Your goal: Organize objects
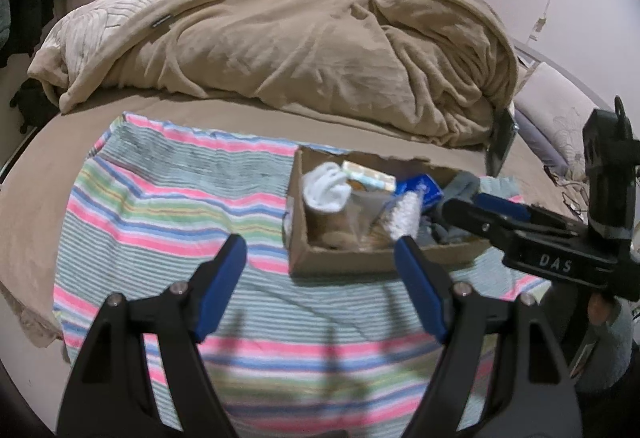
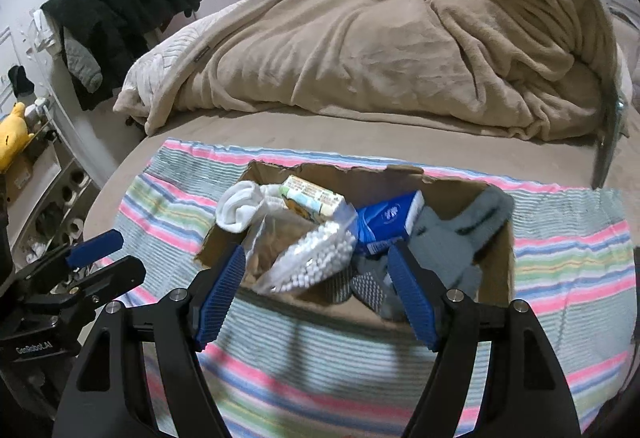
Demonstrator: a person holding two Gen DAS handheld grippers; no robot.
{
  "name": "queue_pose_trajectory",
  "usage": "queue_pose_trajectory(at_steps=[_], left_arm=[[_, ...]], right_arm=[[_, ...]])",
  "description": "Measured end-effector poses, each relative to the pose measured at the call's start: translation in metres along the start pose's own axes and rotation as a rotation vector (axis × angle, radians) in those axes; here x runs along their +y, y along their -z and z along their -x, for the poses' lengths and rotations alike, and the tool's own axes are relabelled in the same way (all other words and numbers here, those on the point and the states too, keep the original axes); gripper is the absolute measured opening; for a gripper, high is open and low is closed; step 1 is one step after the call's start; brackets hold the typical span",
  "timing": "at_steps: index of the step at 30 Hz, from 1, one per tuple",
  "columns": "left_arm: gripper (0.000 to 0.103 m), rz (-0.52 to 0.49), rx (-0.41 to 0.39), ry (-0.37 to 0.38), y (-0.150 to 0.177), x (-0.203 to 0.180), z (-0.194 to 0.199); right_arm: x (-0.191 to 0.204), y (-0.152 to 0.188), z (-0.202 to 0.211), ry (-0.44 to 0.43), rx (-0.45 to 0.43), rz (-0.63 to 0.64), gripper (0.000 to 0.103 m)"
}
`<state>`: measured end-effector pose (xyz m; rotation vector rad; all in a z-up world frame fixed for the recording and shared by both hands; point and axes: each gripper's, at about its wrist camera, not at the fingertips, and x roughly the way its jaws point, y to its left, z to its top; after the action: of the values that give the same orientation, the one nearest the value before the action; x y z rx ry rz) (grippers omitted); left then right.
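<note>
A torn cardboard box (image 1: 340, 262) (image 2: 496, 258) sits on a striped towel (image 1: 168, 190) (image 2: 572, 250) on the bed. It holds white socks (image 1: 326, 188) (image 2: 240, 208), a small carton (image 1: 368, 176) (image 2: 314, 198), a blue packet (image 1: 424, 190) (image 2: 390, 218), a clear bag of white beads (image 1: 406, 216) (image 2: 320, 258) and grey socks (image 1: 460, 190) (image 2: 460, 234). My left gripper (image 1: 320, 258) is open and empty, in front of the box's left side. My right gripper (image 2: 318, 266) is open and empty, right over the box's near wall; it also shows in the left wrist view (image 1: 472, 206).
A crumpled beige blanket (image 1: 304, 46) (image 2: 400, 50) fills the back of the bed. Dark clothes (image 2: 120, 6) hang at the left, above shelves with a yellow plush toy (image 2: 12, 134). A pillow (image 1: 556, 110) lies at the right.
</note>
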<state>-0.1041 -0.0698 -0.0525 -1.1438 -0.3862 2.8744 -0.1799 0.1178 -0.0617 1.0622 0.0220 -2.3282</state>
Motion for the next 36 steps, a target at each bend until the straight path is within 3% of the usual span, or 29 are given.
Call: queue_pose_trajectory(at_steps=[23,36], left_arm=[[0.078,-0.056,0.025,0.068,0.057,-0.062,0.061],[0.078,-0.082,0.023,0.032,0.077,-0.073,0.09]], right_arm=[[0.002,0.06,0.097,0.073,-0.04,-0.005,0.077],[0.002,0.09,0.131,0.097,-0.052,-0.027,0.077]])
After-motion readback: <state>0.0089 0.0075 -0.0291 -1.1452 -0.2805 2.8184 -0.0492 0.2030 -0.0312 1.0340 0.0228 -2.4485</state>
